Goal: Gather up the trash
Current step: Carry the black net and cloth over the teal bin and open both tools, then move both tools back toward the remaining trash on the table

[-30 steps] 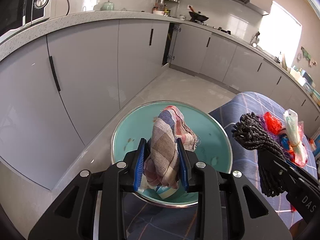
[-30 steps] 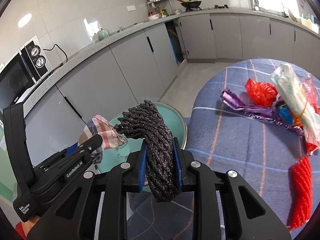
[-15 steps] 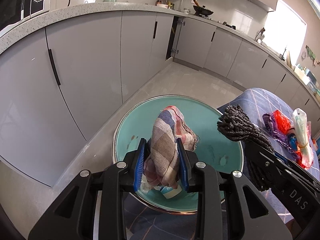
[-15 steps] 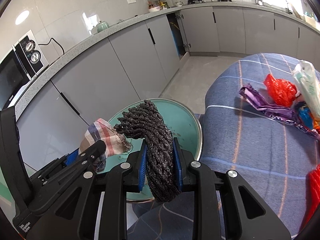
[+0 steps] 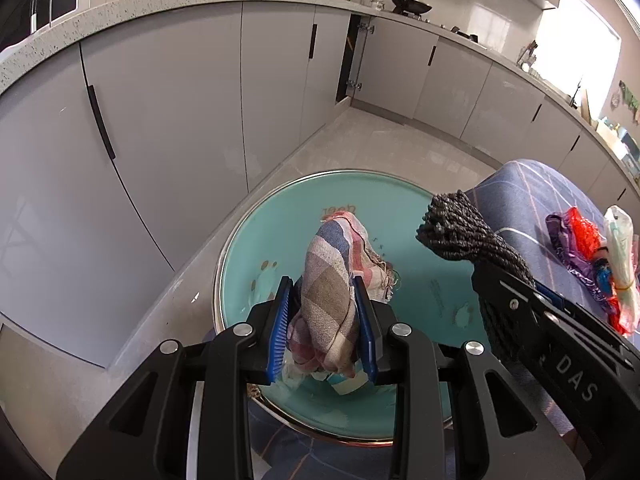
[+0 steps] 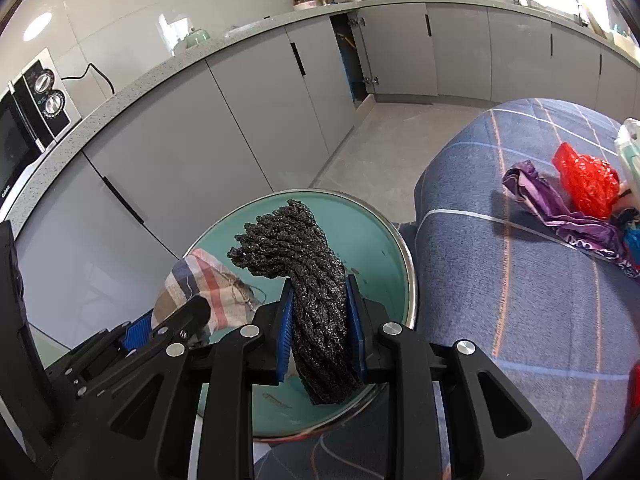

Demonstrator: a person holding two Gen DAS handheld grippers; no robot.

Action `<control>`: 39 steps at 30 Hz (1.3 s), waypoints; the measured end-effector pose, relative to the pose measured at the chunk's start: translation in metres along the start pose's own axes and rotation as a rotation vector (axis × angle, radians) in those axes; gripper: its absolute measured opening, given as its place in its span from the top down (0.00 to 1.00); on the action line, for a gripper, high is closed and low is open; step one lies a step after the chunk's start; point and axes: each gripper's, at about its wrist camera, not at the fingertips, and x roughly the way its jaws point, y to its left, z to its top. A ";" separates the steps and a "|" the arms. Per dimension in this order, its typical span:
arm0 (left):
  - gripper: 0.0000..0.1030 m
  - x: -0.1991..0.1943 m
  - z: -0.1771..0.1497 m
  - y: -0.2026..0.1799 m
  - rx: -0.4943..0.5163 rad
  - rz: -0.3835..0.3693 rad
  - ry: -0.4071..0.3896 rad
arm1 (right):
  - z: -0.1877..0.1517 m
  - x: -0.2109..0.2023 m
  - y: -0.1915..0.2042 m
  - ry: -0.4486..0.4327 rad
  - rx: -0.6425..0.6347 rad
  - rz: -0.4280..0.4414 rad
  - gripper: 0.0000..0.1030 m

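My left gripper [image 5: 324,312] is shut on a checked cloth scrap [image 5: 332,280] and holds it over the open teal bin [image 5: 404,216]. My right gripper [image 6: 320,312] is shut on a black knitted bundle [image 6: 308,256] and holds it over the same bin [image 6: 372,236]. The bundle also shows in the left wrist view [image 5: 460,228], to the right of the cloth. The cloth shows at the left of the right wrist view [image 6: 204,276]. Some paper scraps [image 5: 344,384] lie in the bin.
The table with a blue checked cloth [image 6: 520,280] stands right of the bin. On it lie a purple wrapper [image 6: 560,216], a red bag [image 6: 588,184] and a pale bag [image 5: 620,256]. Grey kitchen cabinets [image 5: 180,100] stand behind, with a microwave [image 6: 24,120] on the counter.
Both grippers have moved further over the bin with their loads. The black bundle has come in from the table side towards the cloth.
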 end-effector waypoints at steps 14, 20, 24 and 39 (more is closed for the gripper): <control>0.66 0.015 -0.001 0.000 -0.007 0.038 0.036 | 0.001 0.022 0.000 0.020 0.008 0.012 0.52; 0.51 0.008 -0.001 -0.002 0.013 0.068 0.007 | 0.004 0.003 -0.013 -0.028 0.043 0.010 0.51; 0.35 0.000 -0.001 -0.001 0.005 0.110 -0.018 | 0.003 -0.022 -0.021 -0.086 0.058 -0.007 0.50; 0.06 -0.048 -0.006 -0.037 0.074 0.139 -0.129 | -0.022 -0.112 -0.059 -0.293 0.067 -0.176 0.11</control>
